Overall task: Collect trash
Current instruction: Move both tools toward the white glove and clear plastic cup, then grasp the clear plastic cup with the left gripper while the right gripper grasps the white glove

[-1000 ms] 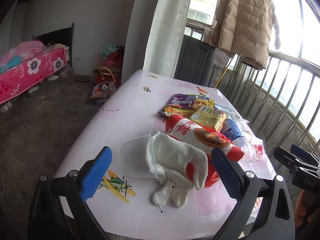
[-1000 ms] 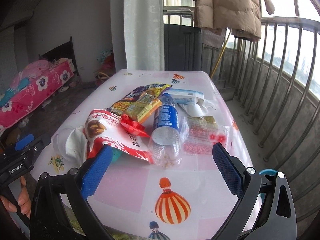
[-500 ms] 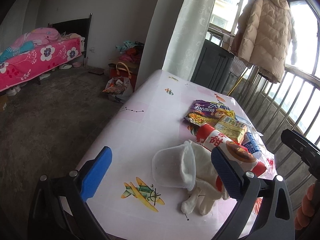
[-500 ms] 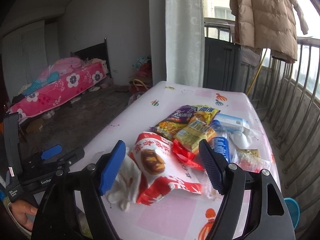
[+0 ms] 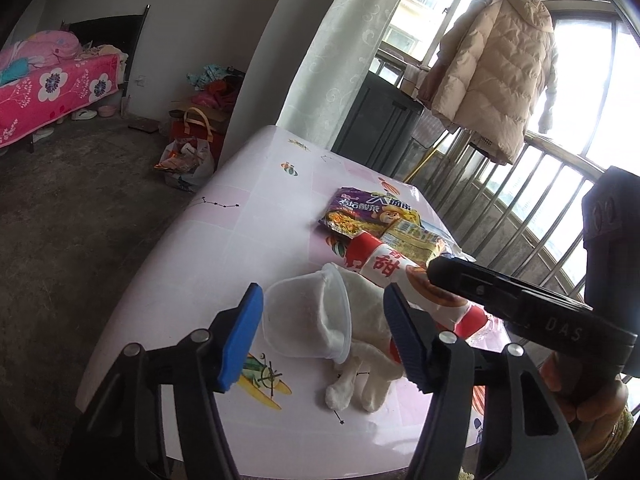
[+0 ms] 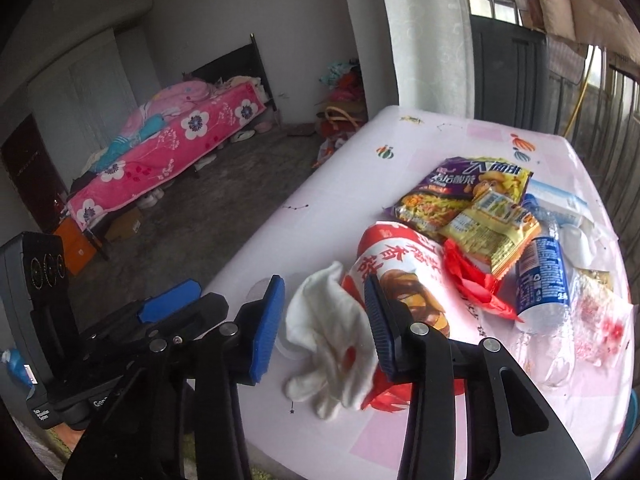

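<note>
I have the left tool [image 5: 322,338] spread around the clear plastic cup [image 5: 306,320], which lies on its side near the front edge of the counter [image 5: 248,232], a white glove [image 5: 368,356] stuffed partly into its mouth. The right tool [image 6: 326,328] is spread too, framing that same glove [image 6: 328,344] beside the red snack bag [image 6: 400,272]. To do this well, I'd close gently on the cup's wall so it doesn't crumple or skid, and keep the two tools from colliding, since they crowd one spot.
</note>
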A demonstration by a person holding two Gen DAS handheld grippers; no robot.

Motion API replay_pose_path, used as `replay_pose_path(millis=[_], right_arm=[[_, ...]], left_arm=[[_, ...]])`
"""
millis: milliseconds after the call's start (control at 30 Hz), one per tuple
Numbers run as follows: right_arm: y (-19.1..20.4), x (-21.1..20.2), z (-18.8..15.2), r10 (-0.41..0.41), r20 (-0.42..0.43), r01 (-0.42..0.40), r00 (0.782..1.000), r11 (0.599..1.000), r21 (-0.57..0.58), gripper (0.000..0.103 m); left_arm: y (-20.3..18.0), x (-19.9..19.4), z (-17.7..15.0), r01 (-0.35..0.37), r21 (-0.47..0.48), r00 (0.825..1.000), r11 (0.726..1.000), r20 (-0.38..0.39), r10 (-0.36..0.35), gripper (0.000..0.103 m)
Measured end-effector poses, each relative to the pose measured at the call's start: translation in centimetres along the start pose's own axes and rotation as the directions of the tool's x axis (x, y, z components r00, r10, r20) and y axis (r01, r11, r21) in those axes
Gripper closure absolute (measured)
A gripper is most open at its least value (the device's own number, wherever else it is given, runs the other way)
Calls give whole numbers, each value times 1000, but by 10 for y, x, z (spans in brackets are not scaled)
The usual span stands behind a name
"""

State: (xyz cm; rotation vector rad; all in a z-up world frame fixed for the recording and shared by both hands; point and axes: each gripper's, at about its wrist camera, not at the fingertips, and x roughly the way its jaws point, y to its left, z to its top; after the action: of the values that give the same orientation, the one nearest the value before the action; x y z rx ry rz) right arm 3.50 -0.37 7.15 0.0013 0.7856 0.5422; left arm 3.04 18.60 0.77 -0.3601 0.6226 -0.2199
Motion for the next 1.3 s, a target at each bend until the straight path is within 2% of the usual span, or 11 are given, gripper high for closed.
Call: replay_pose_path(millis=[100, 300, 567, 767, 933, 1300], right_arm=[[-4, 13, -3, 10, -51, -8, 999, 1000, 27, 65], [-7, 18, -10, -2, -120, 7, 993, 999, 38, 72], [-1, 24, -22, -59, -176, 53, 983, 998, -41, 77], [1, 33, -27, -81, -221, 67, 972, 995, -72, 87], [-1, 33, -27, -71, -226, 53, 972, 995, -82, 99], [9, 17, -20, 7, -177, -22, 984, 996, -84, 102]], left_arm=[[-2, 8, 1, 24, -2, 999, 1000, -29, -24, 50], [-9, 27, 3, 25, 23, 998, 999, -66, -24, 61], [6, 44, -3, -51, 3, 989, 999, -137, 51, 81], [24, 44, -5, -98, -42, 984, 994, -155, 90, 91], [25, 42, -6, -113, -41, 984, 993, -144, 106, 96], [26, 34, -5, -144, -33, 984, 989, -110, 140, 98]])
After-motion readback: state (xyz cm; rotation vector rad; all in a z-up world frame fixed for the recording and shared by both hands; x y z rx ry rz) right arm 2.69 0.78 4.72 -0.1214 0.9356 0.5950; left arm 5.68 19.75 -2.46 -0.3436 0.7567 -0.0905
